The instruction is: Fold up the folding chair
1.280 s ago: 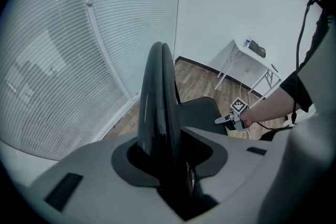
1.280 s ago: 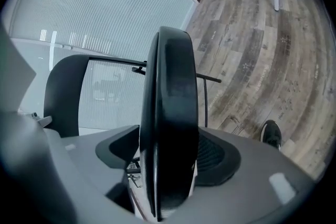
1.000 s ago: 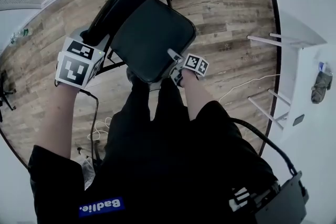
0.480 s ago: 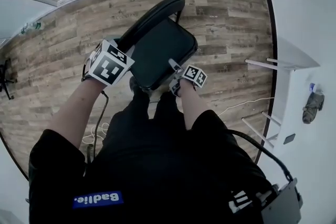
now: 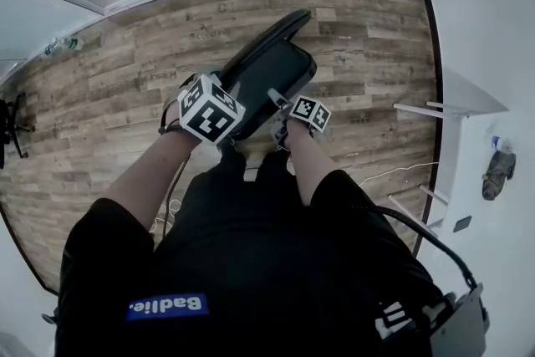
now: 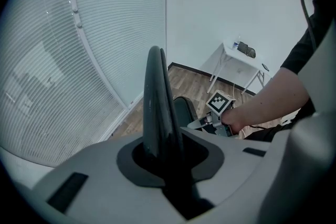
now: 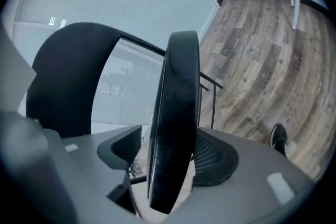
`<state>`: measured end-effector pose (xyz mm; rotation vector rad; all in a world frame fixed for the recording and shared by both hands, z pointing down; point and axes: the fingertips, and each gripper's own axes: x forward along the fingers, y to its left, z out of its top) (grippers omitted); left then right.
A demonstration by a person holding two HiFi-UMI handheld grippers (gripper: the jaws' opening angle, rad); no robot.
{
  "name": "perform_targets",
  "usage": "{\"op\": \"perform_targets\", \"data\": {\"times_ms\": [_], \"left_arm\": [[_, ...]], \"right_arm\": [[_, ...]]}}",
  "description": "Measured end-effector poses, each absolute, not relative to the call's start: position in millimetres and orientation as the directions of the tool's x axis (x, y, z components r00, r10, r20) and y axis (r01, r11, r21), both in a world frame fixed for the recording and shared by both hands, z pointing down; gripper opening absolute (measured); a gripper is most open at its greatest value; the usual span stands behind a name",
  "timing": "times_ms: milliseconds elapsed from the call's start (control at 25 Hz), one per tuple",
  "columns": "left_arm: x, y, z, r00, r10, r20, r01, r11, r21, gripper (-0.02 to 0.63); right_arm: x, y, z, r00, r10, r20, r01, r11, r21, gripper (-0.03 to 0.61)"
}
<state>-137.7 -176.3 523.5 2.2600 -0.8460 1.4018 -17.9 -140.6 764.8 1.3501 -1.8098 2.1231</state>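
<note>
seat (image 5: 274,81) steeper, nearer backrest (image 5: 257,38) than before

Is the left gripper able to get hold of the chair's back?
Yes, probably: the chair back stands between the jaws of the left gripper, which have just been closing on it; nothing blocks it.
</note>
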Motion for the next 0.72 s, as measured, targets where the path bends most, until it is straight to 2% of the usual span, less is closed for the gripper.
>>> {"op": "perform_targets", "data": {"times_ms": [240,720], "left_arm": [[-134,-169,516,0.348,-0.306,0.886,-0.656,-0.755,-0.003,0.071],[-144,-178,504,0.334,-0.338,0.88,-0.669,-0.743,-0.032,0.071]], "right_arm": [[-44,-152,745,-0.645,-0.42,0.639,-0.586,-0.265,-0.766,0.279],[-103,-201,709,-0.643,-0.39,0.659,-0.64,-0.198,-0.742,0.278]]}}
